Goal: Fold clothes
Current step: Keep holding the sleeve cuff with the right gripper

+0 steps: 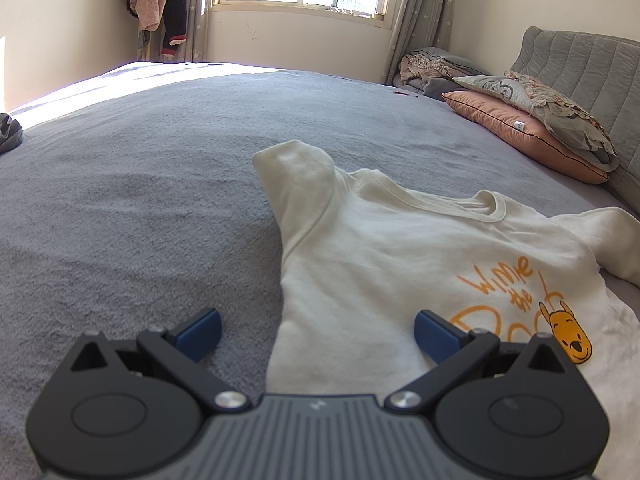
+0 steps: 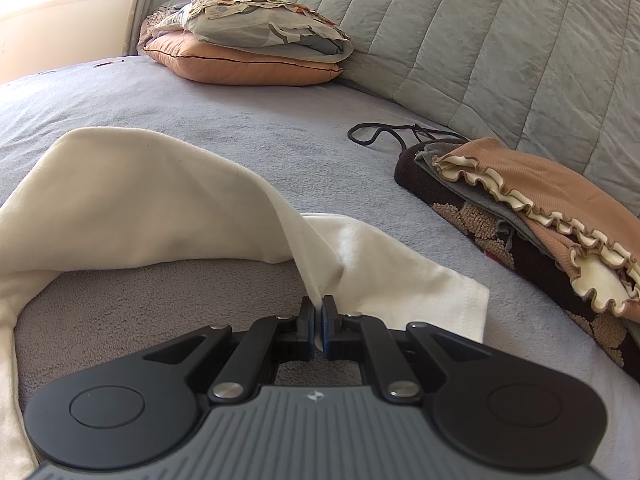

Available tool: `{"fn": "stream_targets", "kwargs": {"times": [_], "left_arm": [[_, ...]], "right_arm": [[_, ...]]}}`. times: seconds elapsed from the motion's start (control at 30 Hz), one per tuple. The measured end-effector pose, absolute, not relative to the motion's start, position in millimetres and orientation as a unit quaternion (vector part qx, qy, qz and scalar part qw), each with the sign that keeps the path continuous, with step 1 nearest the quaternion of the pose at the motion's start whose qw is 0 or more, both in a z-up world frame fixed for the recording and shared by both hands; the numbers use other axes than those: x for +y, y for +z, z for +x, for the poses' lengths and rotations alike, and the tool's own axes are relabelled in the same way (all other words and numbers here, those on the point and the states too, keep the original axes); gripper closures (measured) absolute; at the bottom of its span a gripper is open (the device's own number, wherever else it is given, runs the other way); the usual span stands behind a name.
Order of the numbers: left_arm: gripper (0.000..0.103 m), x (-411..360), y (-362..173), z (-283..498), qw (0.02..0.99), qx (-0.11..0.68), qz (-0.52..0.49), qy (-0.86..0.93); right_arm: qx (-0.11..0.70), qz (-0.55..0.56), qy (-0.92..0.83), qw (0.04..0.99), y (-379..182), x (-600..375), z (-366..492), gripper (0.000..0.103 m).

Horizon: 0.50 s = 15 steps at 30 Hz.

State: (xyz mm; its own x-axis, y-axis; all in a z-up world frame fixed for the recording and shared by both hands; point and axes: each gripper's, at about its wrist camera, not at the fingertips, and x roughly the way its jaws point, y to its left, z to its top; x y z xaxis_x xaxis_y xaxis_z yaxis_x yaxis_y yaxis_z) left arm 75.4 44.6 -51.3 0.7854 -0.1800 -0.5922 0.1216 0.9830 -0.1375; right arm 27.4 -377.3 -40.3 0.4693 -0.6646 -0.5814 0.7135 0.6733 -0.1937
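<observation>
A cream sweatshirt (image 1: pixel 384 256) with an orange Winnie the Pooh print lies face up on the grey bed cover (image 1: pixel 140 184). Its left sleeve is folded up toward the window. My left gripper (image 1: pixel 318 334) is open and empty, with its jaws straddling the sweatshirt's left side edge near the hem. In the right wrist view my right gripper (image 2: pixel 319 312) is shut on a pinch of the sweatshirt's cream cloth (image 2: pixel 160 196) and holds it raised off the bed, so the cloth arches over the cover.
Stacked pillows (image 1: pixel 532 120) and bedding lie by the padded grey headboard (image 2: pixel 480 40). A pile of folded clothes (image 2: pixel 532 216) with a black cord lies to the right of my right gripper. Clothes hang in the far corner (image 1: pixel 156 4). A dark item (image 1: pixel 8 132) sits at the bed's left edge.
</observation>
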Motion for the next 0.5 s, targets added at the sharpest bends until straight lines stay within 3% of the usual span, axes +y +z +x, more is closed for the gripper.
{"fn": "stream_targets", "kwargs": {"times": [0.5], "left_arm": [[0.0,44.6,-51.3,75.4,0.944,0.318,-0.046,-0.08]], "right_arm": [[0.321,0.034,-0.404,0.856,-41.8,-376.9,27.9,0.098]]}}
